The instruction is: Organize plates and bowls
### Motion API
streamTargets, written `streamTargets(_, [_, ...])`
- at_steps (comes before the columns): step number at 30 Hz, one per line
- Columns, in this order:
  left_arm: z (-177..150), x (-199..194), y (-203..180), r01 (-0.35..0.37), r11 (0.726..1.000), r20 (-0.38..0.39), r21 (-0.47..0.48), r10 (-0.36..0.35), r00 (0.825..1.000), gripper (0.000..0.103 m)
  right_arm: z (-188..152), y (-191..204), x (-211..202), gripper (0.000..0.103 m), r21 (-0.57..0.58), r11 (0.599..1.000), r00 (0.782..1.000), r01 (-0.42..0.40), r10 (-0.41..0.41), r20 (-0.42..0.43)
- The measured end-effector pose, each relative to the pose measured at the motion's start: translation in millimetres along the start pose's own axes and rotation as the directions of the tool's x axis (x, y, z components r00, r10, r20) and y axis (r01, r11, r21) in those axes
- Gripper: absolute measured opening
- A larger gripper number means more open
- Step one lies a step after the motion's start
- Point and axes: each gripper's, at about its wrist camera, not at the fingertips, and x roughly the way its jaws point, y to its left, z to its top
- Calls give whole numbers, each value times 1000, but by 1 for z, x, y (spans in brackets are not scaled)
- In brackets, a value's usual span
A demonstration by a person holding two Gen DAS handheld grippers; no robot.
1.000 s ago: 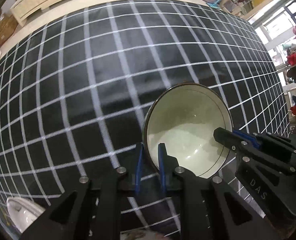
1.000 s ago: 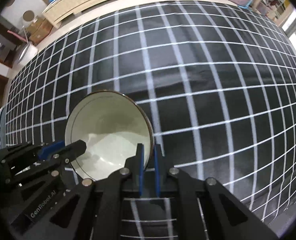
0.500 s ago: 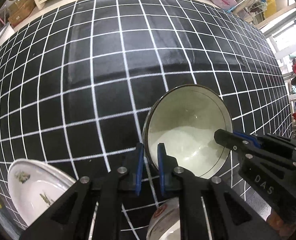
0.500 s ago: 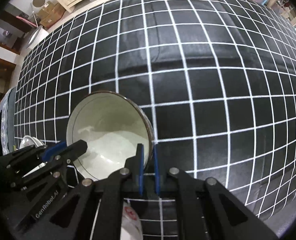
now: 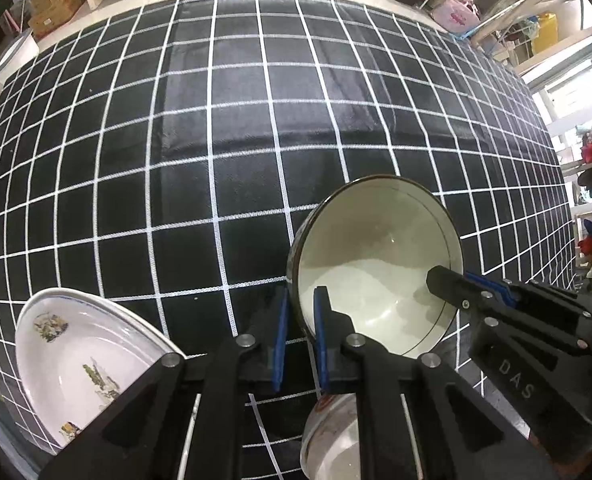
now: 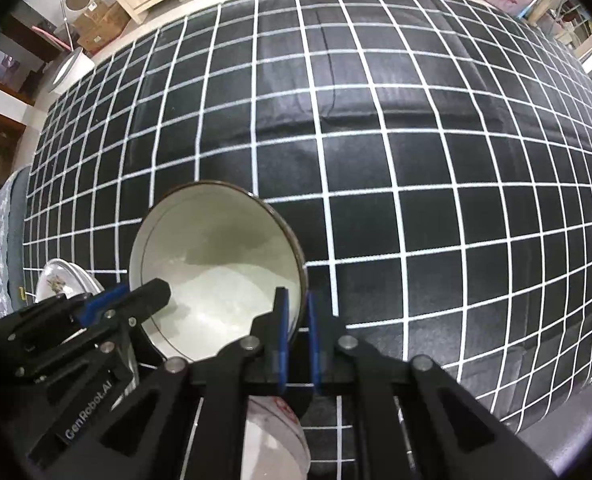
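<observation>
Both grippers are clamped on one white bowl (image 5: 376, 264), carried rim-up above the checked cloth (image 5: 215, 140): the left gripper (image 5: 299, 320) pinches its left rim, the right gripper (image 6: 295, 322) the opposite rim. A red-marked bowl (image 5: 328, 436) sits almost directly beneath, slightly nearer than the fingertips, so nesting likely needs a short pull back, then lowering. The painted plate (image 5: 75, 360) lies well left.

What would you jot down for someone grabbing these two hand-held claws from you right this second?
Left gripper: shut on the near-left rim of the cream bowl.
Right gripper: shut on the opposite rim; the bowl hangs between both, above the checked cloth.
Below: a red-marked bowl; a patterned plate at the left.
Done: bowl lifted. Left: set it down, probably into the lower bowl, then sort the plate.
</observation>
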Motion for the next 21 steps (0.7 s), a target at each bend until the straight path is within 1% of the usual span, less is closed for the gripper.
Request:
streamTargets(2, [6,-14,-1,-2,1000,11,1,2,1000,11,4,12,-13,12,-4,1000,1000,3,-3,7])
streamTargets(4, [4,-26,-4,1,1000,25,3,-1,1000,11,1,18,-26,12,-7,1000,1000,2,-2,21])
streamTargets(10, [-15,-58,-14,8,1000,60,10,-8,998,11,-12,37,-60,12,-14,1000,999,5,-5,42])
streamTargets(13, [-28,-69,-23,11,1000,72,11,-11,997,11,-29,37,-79,12,-22,1000,998,7,-6,55])
streamTargets(15, [-36,-77,-23,11,1000,77,13,-12,997,11,-40,43,-88,12,-25,1000,998,6,-5,61])
streamTargets(16, [-38,-77,-27,8,1000,75,18,-10,997,11,-49,42,-94,12,-30,1000,998,9,-7,65])
streamTargets(18, [-53,-78,-32,1,1000,73,29,-3,997,11,-68,49,-103,12,-43,999,997,22,-19,69])
streamTargets(21, [-68,-76,-30,8,1000,60,23,-10,998,11,-88,49,-101,12,-43,999,998,22,-19,55])
